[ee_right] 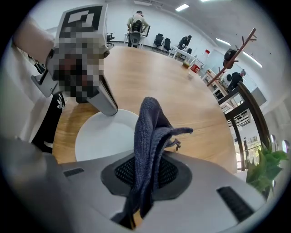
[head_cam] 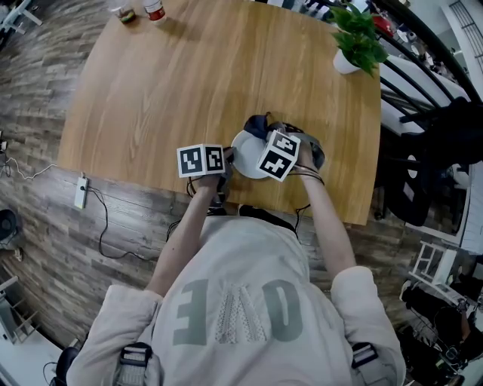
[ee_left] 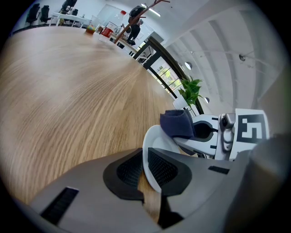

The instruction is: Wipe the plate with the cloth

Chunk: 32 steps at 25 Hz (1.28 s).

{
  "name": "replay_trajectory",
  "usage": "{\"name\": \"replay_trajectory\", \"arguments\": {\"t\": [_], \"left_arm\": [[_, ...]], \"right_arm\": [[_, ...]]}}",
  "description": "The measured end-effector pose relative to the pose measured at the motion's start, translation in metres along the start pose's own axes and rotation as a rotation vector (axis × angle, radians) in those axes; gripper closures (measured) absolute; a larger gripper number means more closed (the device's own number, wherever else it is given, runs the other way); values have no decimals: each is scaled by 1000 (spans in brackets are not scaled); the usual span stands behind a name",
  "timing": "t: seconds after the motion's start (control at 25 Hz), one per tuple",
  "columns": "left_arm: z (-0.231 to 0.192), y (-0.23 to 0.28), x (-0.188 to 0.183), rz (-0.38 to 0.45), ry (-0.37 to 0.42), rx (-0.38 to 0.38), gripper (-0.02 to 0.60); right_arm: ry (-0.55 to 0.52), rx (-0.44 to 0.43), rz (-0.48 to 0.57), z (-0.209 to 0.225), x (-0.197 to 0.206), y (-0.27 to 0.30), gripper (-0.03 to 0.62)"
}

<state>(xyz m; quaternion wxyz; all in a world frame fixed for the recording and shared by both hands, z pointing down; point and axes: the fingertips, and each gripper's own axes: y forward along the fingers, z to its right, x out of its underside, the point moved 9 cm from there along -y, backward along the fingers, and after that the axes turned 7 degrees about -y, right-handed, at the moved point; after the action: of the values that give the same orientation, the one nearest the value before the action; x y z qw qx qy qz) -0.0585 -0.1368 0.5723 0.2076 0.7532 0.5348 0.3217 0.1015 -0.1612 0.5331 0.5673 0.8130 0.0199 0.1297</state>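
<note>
Left gripper [ee_left: 144, 169] pinches the white plate [ee_left: 157, 139] by its rim. Right gripper [ee_right: 146, 175] clamps the dark cloth [ee_right: 149, 136] over the plate.

The light wooden table [head_cam: 189, 90] carried a white plate [head_cam: 243, 160] near its front edge, right at the left gripper [ee_left: 144, 170] and right gripper [ee_right: 145, 173]. Well beyond them, a potted plant [head_cam: 355, 41] stood off to the right, and a red-capped bottle [head_cam: 155, 9] and a small jar [head_cam: 124, 13] to the left.
</note>
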Motion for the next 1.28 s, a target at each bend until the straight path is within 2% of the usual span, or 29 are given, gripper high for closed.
{"name": "replay_trajectory", "arguments": {"t": [0.32, 0.6, 1.0, 1.28], "left_arm": [[-1, 1, -1, -5, 0, -1, 538], [0, 2, -1, -3, 0, -2, 538], [0, 0, -1, 0, -1, -2, 538], [0, 0, 0, 5, 2, -4, 538]], "right_arm": [[-27, -24, 8, -15, -5, 6, 534], [-147, -98, 51, -54, -17, -3, 534], [-299, -144, 109, -87, -35, -13, 534], [-343, -210, 163, -103, -39, -23, 534]]}}
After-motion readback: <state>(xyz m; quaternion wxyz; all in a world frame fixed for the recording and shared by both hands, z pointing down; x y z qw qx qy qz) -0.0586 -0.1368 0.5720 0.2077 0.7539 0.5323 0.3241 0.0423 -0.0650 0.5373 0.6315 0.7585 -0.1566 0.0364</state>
